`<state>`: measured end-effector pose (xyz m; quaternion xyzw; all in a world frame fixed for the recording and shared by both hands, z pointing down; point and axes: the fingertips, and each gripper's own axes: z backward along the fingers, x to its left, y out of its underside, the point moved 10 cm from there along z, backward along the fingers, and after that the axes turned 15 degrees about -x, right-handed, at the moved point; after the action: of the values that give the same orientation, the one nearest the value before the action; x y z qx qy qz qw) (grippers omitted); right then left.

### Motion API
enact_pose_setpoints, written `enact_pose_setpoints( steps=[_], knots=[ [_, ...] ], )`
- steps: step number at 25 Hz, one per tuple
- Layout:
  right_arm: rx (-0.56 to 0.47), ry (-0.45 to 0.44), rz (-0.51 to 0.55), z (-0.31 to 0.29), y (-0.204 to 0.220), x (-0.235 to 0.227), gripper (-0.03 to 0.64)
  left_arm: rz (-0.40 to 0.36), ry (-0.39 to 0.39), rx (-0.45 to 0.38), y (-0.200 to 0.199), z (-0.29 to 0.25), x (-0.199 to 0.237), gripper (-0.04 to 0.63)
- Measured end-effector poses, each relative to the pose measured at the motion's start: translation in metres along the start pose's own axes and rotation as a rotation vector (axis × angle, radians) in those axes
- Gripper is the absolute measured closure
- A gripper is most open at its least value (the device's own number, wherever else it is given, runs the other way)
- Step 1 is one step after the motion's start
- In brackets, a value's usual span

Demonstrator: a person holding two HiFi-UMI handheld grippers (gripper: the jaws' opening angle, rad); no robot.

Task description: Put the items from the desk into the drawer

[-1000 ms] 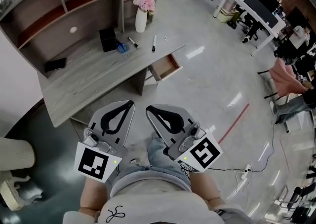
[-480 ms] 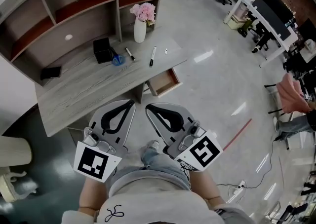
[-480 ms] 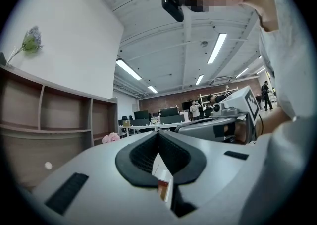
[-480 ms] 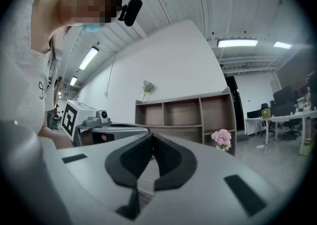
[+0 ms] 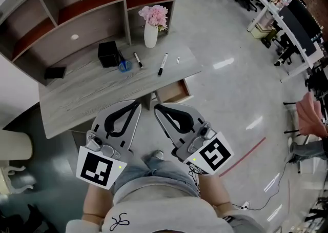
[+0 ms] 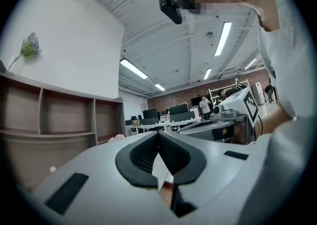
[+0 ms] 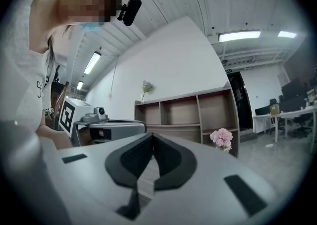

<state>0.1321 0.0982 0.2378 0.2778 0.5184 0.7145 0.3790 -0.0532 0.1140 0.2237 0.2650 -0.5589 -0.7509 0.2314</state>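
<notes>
Short of the worktop (image 5: 87, 93), you hold your left hand-held gripper (image 5: 136, 104) and right hand-held gripper (image 5: 157, 107) clenched shut, side by side, near the open drawer (image 5: 177, 93).

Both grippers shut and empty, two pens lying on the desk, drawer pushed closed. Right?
No: the head view shows the drawer pulled open below the desk. The left gripper and right gripper are shut and empty, and both pens lie on the desk.
</notes>
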Motion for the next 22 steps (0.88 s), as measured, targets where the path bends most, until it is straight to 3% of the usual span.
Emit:
enact_pose_setpoints(
  steps=[8,22],
  knots=[
    [0.002,-0.005,-0.037,-0.034,0.026,-0.017,0.607,0.011,-0.038,0.043,0.018,0.001,0.039,0.586],
    [0.059,0.118,0.019,-0.124,0.05,-0.07,0.607,0.065,0.104,0.001,0.05,-0.06,0.149,0.586]
  ],
)
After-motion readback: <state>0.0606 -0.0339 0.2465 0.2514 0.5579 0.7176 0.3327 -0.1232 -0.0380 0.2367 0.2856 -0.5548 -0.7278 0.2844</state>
